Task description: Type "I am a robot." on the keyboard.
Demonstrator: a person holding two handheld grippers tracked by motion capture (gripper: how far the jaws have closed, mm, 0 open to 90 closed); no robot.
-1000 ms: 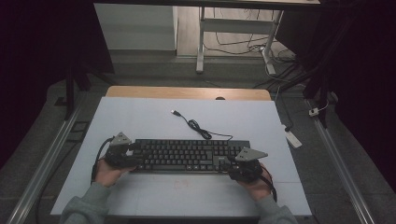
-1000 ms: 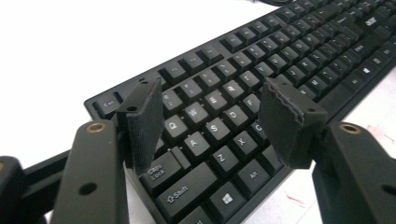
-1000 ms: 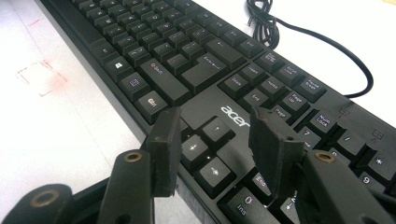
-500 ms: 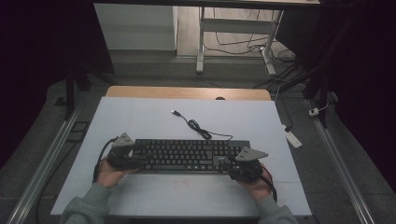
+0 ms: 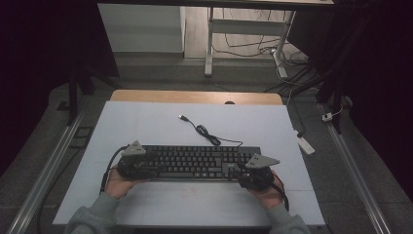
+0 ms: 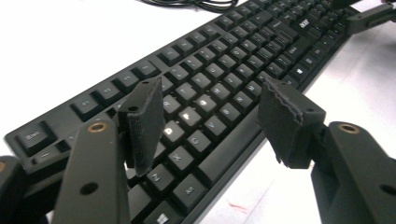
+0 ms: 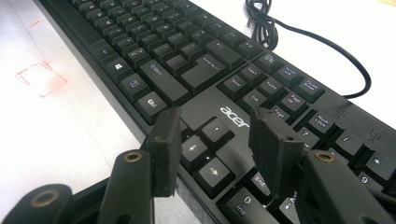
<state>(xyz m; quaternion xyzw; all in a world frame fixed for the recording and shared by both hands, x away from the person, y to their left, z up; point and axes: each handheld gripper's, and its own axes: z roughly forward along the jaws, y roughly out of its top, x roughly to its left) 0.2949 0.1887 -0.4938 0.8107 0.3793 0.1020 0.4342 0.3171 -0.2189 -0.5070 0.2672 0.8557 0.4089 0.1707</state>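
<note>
A pale grey-white bench [image 5: 146, 126] stands in a dim room, with a wooden strip along its far edge and metal rails down both sides. The black full-size plastic keyboard [image 5: 199, 162] lies near the front edge, its thin black cable [image 5: 207, 134] curling over open surface behind. The left gripper [image 6: 210, 123] hangs spread over the letter keys, its jaws having just closed a little; the right gripper [image 7: 212, 149] stands spread above the arrow keys. A white power strip [image 5: 306, 145] lies off the bench's right edge.

Keyboard [image 6: 219, 88] matt black plastic; table [image 5: 146, 122] smooth, white.
</note>
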